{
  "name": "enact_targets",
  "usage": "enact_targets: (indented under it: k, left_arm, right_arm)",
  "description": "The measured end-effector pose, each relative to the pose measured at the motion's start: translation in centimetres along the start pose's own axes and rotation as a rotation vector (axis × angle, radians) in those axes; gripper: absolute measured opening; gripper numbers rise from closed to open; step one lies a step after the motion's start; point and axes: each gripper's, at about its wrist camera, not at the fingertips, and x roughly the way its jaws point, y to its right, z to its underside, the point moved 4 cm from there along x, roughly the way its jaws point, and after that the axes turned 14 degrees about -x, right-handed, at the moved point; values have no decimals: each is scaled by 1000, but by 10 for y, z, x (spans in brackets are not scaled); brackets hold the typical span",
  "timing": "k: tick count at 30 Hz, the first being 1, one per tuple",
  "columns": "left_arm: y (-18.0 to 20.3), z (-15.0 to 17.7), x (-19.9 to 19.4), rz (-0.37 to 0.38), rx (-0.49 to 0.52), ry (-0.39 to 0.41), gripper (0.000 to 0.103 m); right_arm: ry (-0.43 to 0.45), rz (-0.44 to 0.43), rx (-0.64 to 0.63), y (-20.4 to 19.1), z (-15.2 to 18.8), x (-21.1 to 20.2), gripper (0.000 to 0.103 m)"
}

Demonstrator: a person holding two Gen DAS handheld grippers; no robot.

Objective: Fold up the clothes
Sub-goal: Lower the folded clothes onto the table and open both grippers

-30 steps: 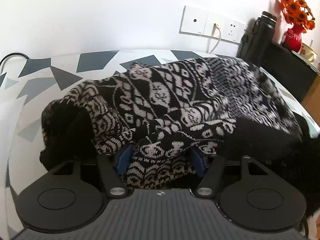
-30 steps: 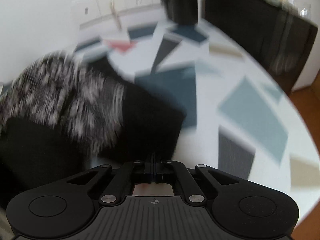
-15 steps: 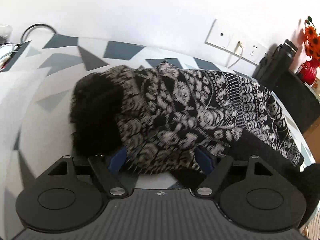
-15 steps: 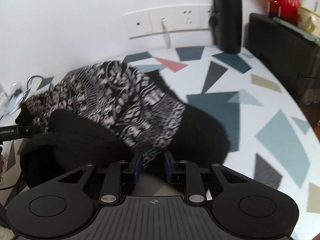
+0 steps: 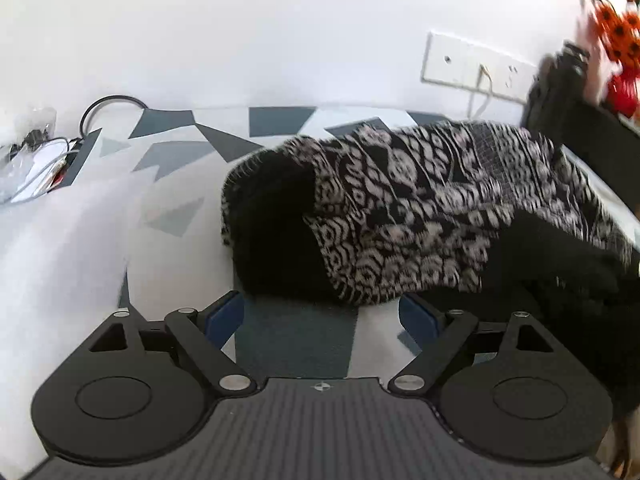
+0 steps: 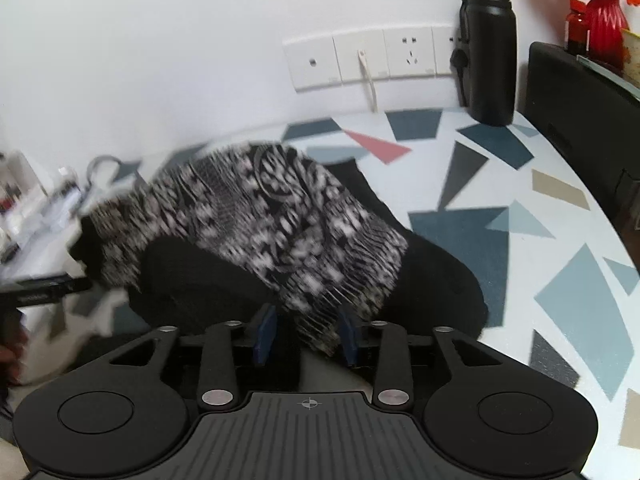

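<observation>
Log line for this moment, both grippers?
left gripper: open, empty | right gripper: open, straddling sweater edge | sweater: bunched on table

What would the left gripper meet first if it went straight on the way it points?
The left gripper is open, with bare tablecloth between its fingers. Straight ahead, it would likely first meet the near folded edge of the black-and-white patterned sweater; depth is uncertain.

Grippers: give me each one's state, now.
Left gripper: open, holding nothing; patterned sweater lies just ahead.
Right gripper: open, sweater hem between its fingers, not clamped.
</observation>
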Motion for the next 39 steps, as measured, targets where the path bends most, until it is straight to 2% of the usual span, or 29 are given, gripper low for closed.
enact_targets:
  k: [3, 6, 9, 10, 13, 14, 15, 17, 19, 24, 27, 30, 36, 39]
  left_arm:
    - [-9, -10, 1, 20, -87, 18, 87]
    - [-11, -14, 1, 28, -98, 23, 88]
    - [-9, -17, -1, 35, -107, 28, 90]
    - [-8, -17, -3, 34, -111, 32, 91]
    - [-5, -15, -15, 8, -119, 73, 95]
    - [-4, -14, -19, -5, -119, 88, 98]
    - [-4, -11, -22, -24, -118, 82, 99]
    - [-3, -4, -26, -66, -115, 59, 99]
    - [-2, 2, -30, -107, -112, 36, 100]
    - [-2, 34, -36, -162, -104, -63, 100]
    - [2, 50, -34, -191, -68, -100, 102]
    - [3, 63, -27, -220, -51, -125, 102]
    - [2, 61, -20, -211, -26, -84, 103]
    - [0, 56, -15, -196, -15, -73, 103]
  right_arm:
    - [31, -26, -1, -5, -9, -9, 45]
    - [33, -27, -19, -12, -13, -11, 47]
    - [32, -22, -27, -16, -12, -12, 55]
    - [34, -14, -29, -17, -12, -13, 62]
    - [46, 6, -63, -19, -12, -17, 71]
    - [52, 13, -80, -20, -13, -18, 78]
    - [58, 20, -97, -20, -13, -19, 81]
    - [71, 33, -130, -22, -14, -21, 97]
    - [89, 29, -160, -25, -14, -22, 102]
    - [45, -5, -185, -32, -5, -11, 102]
    - [5, -53, -157, -33, 1, -4, 102]
    - [-10, -64, -154, -35, 0, 1, 102]
    - [2, -37, -163, -48, -7, 3, 102]
    - [-10, -1, -123, -52, -10, 7, 102]
